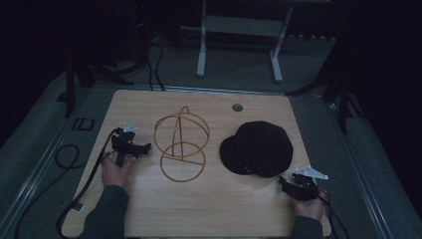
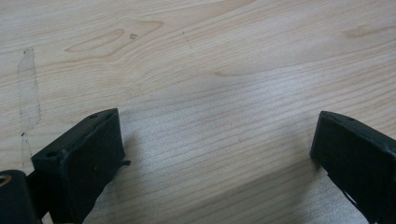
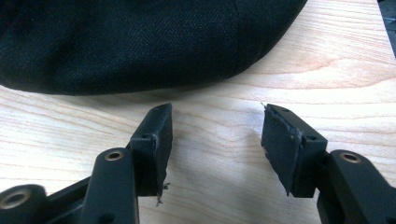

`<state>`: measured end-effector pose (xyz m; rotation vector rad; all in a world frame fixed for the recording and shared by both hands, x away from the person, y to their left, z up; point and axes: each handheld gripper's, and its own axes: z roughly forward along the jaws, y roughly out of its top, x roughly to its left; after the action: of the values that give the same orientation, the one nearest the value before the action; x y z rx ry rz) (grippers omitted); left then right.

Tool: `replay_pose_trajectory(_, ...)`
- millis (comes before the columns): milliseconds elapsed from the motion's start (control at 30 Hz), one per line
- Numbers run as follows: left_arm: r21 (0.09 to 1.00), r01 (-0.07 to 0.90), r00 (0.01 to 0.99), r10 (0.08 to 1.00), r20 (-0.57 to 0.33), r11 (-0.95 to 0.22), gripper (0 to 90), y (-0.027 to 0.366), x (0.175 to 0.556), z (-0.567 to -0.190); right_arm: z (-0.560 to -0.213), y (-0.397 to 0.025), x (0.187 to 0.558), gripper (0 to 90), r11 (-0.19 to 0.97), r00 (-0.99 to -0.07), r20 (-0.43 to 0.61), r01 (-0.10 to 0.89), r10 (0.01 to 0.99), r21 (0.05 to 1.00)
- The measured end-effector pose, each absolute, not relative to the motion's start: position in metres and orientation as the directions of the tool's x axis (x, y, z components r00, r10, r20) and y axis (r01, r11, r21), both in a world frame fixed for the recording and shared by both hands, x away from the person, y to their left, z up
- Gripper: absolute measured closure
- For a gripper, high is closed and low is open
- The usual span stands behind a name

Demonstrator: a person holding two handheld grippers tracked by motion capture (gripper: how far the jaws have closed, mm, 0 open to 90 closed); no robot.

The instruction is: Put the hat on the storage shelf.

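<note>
Just beyond the right gripper (image 3: 215,122) lies the black cap (image 3: 140,42) — its near edge straight ahead of the empty, parted jaws. The left gripper (image 1: 141,148), jaws wide apart over bare table (image 2: 233,70), sits left of the wire stand (image 1: 181,144) — farther from the cap.

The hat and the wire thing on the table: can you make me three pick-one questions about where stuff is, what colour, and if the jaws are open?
1. Where does the wire stand sit?
A. left of the black hat
B. on top of the hat
C. on the floor

2. What colour is the wire stand?
A. blue
B. golden yellow
C. white

3. How are the right gripper jaws?
A. shut on the hat
B. open, holding nothing
C. shut on a cable

Answers: 1 A, the high view shows it left of the hat on the table. 2 B, its rings look golden. 3 B, bare wood shows between the jaws, close to the hat's edge.
</note>
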<state>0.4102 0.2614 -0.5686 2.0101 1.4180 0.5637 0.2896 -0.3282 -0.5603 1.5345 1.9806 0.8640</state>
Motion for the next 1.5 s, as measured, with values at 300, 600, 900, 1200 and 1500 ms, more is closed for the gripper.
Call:
replay_pose_trajectory(300,0.690,0.683,0.334,0.943,-0.004,-0.239,2.1,0.262,0.410,-0.569,-0.554,-0.328,0.288,46.7,0.193,-0.268,0.003,0.703,0.964,0.685)
replay_pose_trajectory(600,0.689,0.683,0.334,0.943,-0.003,-0.240,2.2,0.262,0.410,-0.569,-0.537,-0.322,0.276,49.2,0.255,-0.333,-0.010,0.703,0.943,0.664)
replay_pose_trajectory(900,0.690,0.683,0.334,0.943,-0.002,-0.240,2.3,0.261,0.410,-0.569,-0.512,-0.298,0.270,48.8,0.392,-0.448,-0.080,0.667,0.891,0.634)
replay_pose_trajectory(1200,0.691,0.683,0.332,0.943,-0.004,-0.238,2.2,0.261,0.410,-0.569,-0.486,-0.272,0.273,48.0,0.460,-0.505,-0.132,0.609,0.853,0.646)
replay_pose_trajectory(1500,0.691,0.682,0.332,0.943,-0.004,-0.237,2.3,0.261,0.410,-0.569,-0.473,-0.243,0.290,48.4,0.505,-0.555,-0.159,0.554,0.816,0.661)
